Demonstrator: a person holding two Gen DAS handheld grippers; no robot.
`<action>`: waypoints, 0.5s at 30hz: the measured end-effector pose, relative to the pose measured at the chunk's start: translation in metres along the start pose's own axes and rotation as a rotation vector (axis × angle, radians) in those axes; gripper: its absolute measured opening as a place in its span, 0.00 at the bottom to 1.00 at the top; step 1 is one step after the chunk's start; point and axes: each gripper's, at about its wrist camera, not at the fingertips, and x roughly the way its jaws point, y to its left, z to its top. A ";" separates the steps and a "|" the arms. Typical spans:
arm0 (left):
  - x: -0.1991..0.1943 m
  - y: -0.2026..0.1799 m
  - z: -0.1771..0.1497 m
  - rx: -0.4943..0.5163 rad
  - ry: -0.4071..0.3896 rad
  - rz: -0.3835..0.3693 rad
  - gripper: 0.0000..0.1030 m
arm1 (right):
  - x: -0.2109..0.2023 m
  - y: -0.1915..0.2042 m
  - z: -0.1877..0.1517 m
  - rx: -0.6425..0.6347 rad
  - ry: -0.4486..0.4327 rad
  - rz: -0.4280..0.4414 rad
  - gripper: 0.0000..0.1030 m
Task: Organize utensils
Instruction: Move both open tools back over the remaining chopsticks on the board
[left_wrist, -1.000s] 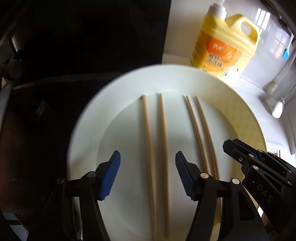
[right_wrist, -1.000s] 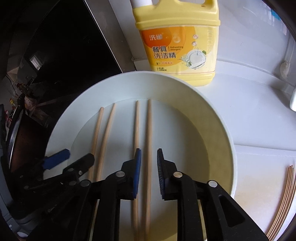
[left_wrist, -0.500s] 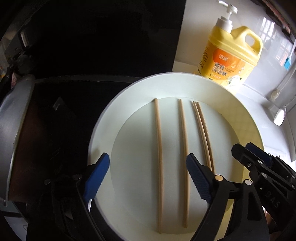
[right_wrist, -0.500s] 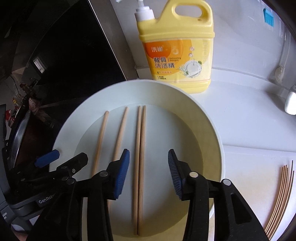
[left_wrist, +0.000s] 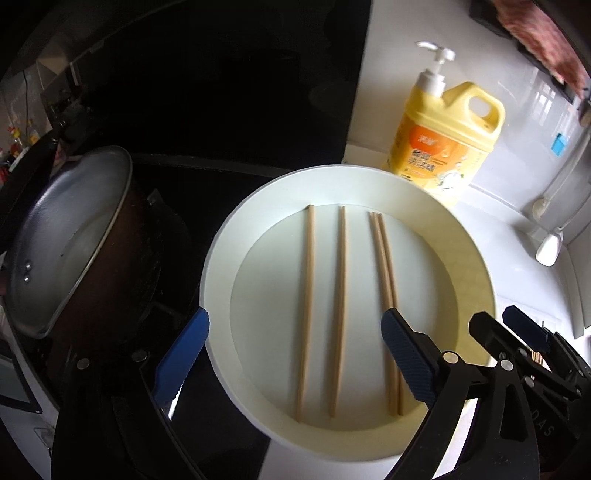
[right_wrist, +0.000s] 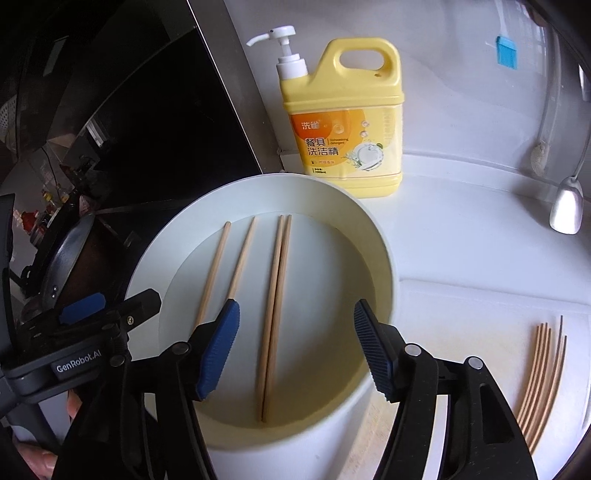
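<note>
Chopsticks are lying free on the white plate (left_wrist: 221, 258) now: both grippers have let go a moment ago and are lifting away. The left gripper (left_wrist: 295, 356) is opening wide with nothing between its jaws, above the separated pair (left_wrist: 325, 306). The right gripper (right_wrist: 295, 347) is also opening, empty, over the closed pair (right_wrist: 275, 306), which now lies together. More sticks (right_wrist: 541, 380) are waiting on the counter at the right. The detergent bottle (right_wrist: 347, 122) and the pan (left_wrist: 62, 236) are standing near the plate, not blocking.
</note>
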 end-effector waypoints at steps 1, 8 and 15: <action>-0.005 -0.005 -0.003 0.001 -0.006 0.000 0.90 | -0.006 -0.003 -0.003 0.000 0.000 0.003 0.61; -0.036 -0.047 -0.022 0.013 -0.028 -0.030 0.91 | -0.058 -0.043 -0.032 0.001 -0.024 -0.024 0.66; -0.050 -0.114 -0.046 0.047 -0.039 -0.105 0.93 | -0.105 -0.112 -0.072 0.058 -0.033 -0.105 0.67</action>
